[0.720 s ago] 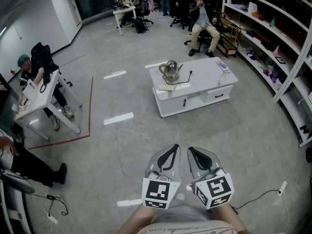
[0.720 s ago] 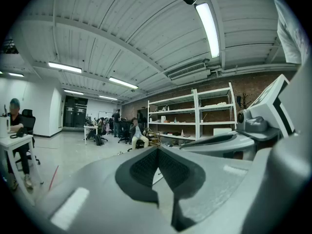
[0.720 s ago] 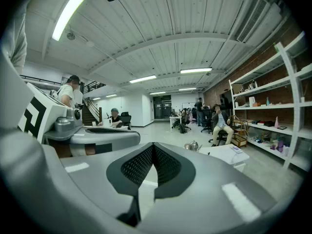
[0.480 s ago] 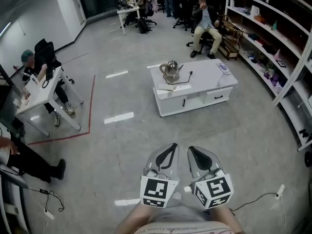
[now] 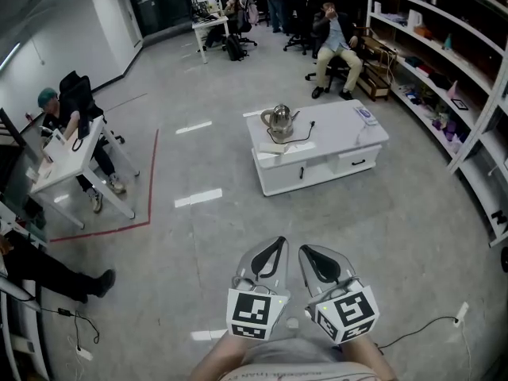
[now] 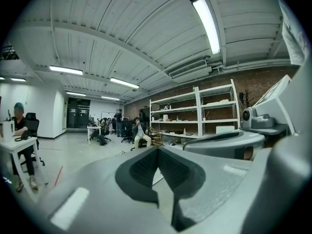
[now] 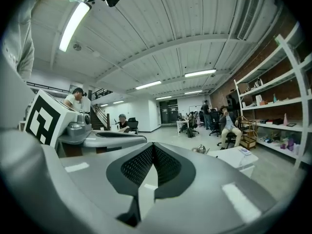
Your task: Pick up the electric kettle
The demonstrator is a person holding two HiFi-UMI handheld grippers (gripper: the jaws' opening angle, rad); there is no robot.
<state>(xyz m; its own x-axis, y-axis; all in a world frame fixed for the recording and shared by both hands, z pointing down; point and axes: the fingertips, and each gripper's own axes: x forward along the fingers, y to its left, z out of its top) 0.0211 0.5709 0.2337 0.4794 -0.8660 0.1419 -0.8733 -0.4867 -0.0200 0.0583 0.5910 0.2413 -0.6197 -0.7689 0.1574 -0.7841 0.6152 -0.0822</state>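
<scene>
A shiny metal electric kettle (image 5: 279, 120) stands on the left part of a low white table (image 5: 341, 133), far ahead of me across the grey floor. Its black cord trails over the tabletop. In the right gripper view the kettle (image 7: 200, 150) shows small, just right of the jaws. My left gripper (image 5: 276, 244) and right gripper (image 5: 306, 251) are held side by side close to my body, well short of the table. Both are shut with nothing between the pads, as seen in the left gripper (image 6: 157, 150) and right gripper (image 7: 153, 146) views.
A white desk (image 5: 71, 161) with a seated person (image 5: 54, 111) stands at the left, with red floor tape (image 5: 151, 181) beside it. Long shelving (image 5: 452, 62) runs down the right. Another person (image 5: 333, 34) sits behind the table. A cable (image 5: 429, 320) lies on the floor at the right.
The table and kettle have shifted slightly lower in the head view. Both grippers stay together and shut.
</scene>
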